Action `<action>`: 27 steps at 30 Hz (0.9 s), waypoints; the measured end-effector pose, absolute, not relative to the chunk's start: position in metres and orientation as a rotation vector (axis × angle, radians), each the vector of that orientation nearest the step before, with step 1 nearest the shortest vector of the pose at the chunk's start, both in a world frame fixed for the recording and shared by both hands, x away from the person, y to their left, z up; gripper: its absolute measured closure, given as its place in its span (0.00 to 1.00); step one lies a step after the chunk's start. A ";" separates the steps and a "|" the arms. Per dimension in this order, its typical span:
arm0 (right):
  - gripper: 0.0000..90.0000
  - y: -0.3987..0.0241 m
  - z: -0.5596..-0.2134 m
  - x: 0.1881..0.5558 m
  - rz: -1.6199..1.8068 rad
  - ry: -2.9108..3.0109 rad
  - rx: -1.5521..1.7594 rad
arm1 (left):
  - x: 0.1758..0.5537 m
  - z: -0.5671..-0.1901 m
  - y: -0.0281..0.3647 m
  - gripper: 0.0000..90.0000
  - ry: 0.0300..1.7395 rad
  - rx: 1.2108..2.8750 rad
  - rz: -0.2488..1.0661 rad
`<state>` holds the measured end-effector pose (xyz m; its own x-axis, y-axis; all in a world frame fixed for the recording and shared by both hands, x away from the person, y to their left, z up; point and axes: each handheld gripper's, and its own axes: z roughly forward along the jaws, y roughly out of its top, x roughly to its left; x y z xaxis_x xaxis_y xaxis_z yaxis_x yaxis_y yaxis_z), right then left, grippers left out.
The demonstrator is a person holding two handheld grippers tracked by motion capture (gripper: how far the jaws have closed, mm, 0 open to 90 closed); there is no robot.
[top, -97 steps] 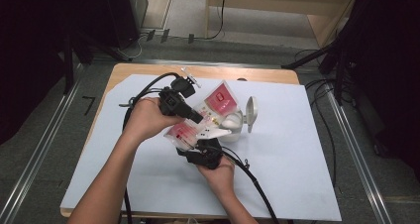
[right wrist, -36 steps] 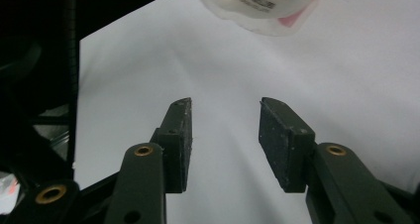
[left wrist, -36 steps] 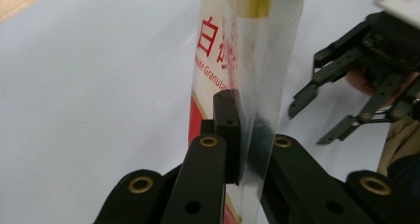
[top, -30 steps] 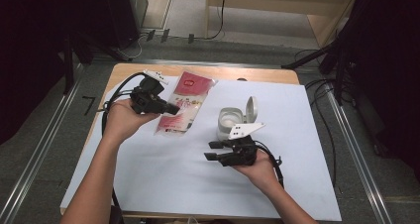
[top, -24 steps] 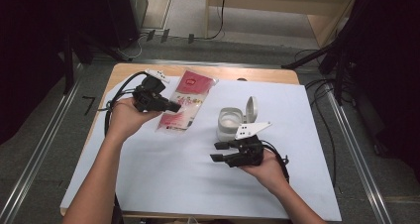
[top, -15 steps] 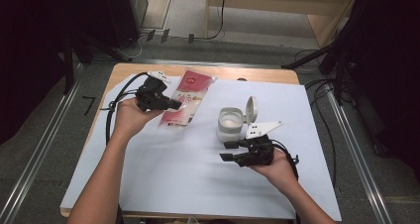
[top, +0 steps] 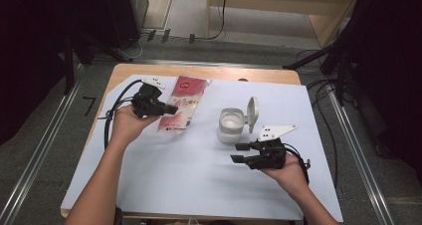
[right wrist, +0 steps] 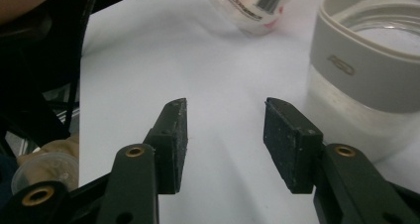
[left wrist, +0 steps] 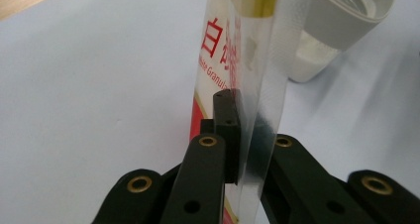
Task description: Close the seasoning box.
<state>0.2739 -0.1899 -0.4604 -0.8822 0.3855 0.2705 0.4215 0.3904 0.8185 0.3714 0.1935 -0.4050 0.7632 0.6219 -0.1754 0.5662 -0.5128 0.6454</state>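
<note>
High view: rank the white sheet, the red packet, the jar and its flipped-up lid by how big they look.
1. White sheet, by far.
2. Red packet.
3. Jar, somewhat smaller than the packet.
4. Lid, seen nearly edge-on, so it looks smallest; its true size is unsure.

The sugar packet [top: 181, 104] is clear plastic with a red top panel, red lettering, a red stripe along one edge, a gold band and a black-and-white barcode; its contents are white. The jar [top: 232, 125] has a pale grey rim and hinged lid over a clear body with white inside. The counter [top: 209, 73] is light wood at its far edge, covered by a white sheet [top: 189, 170]. Both claws, left [top: 170, 108] and right [top: 241, 153], are black with brass-coloured rivets.
</note>
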 end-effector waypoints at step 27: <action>0.58 -0.209 -0.458 0.276 -1.568 -2.638 -0.819 | 0.339 -0.423 0.226 1.00 0.774 2.203 0.155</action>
